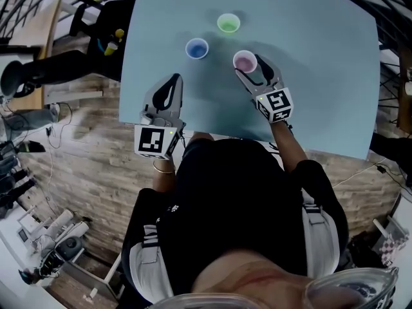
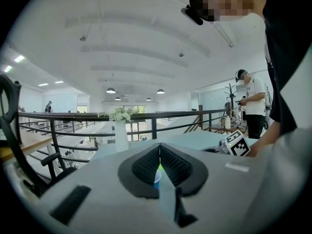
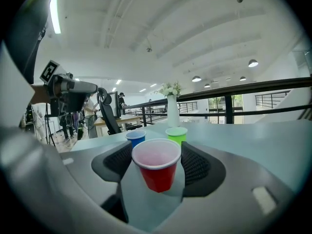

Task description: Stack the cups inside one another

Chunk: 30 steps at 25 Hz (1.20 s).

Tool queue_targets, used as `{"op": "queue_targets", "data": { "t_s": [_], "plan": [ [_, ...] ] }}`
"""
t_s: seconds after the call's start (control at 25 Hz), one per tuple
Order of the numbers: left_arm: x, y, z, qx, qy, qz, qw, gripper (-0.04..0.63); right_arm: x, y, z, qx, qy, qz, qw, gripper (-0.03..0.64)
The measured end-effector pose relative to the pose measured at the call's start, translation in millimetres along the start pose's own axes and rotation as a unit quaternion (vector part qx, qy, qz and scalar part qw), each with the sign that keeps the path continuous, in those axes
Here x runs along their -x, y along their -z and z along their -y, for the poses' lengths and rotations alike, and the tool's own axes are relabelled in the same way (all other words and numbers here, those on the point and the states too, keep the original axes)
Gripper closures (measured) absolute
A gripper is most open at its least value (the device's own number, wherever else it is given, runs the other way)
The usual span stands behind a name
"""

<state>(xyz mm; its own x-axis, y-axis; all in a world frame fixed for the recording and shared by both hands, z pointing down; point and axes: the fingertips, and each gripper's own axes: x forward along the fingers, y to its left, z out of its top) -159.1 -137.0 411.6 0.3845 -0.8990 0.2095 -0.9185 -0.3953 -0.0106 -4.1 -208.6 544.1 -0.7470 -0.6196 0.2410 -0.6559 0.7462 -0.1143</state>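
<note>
Right gripper view looks along my right claw [image 3: 157, 150], and a red cup [image 3: 157, 165] stands upright between its two jaws, mouth up. The jaws stand wide apart, close to their full spread. The black textured pads [image 3: 197, 165] meet the cup's rim, one on each side, so this claw grips the cup across its widest part. The cup's base sits low against the light-blue surface [image 3: 253, 140]; I cannot tell whether it rests there or hangs just clear. Beyond it a blue cup [image 3: 136, 137] and a green cup [image 3: 176, 134] stand upright, near each other but not touching, and both clear of my jaws. A white vase [image 3: 172, 108] of white flowers stands at the far edge.

From the head view, the red cup is the nearest of the three to me and lies on the right. The blue one is to its left and the green one is farther out between them. My left claw [image 1: 172, 81] lies over the near left part of the surface, pointing toward the blue cup and well short of it.

In the left gripper view, that claw's jaws are together, the pads meeting at their tips with nothing gripped. Through the narrow slit below the tips I see a sliver of blue cup with some green above it.
</note>
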Motion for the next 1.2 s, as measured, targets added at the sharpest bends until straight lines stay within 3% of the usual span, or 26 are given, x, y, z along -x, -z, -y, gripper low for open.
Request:
{"op": "queue_targets", "data": {
  "t_s": [0.56, 1.2],
  "plan": [
    [-4.5, -2.8, -36.1, 0.009, 0.002, 0.017, 0.9998, 0.601, -31.3, -66.1, -25.1, 0.005, -0.023, 0.049, 0.999, 0.301],
    [7.1, 3.2, -82.3, 0.020, 0.003, 0.018, 0.9996, 0.601, -86.2, -94.2, -67.8, 0.007, -0.044, 0.066, 0.997, 0.301]
  ]
}}
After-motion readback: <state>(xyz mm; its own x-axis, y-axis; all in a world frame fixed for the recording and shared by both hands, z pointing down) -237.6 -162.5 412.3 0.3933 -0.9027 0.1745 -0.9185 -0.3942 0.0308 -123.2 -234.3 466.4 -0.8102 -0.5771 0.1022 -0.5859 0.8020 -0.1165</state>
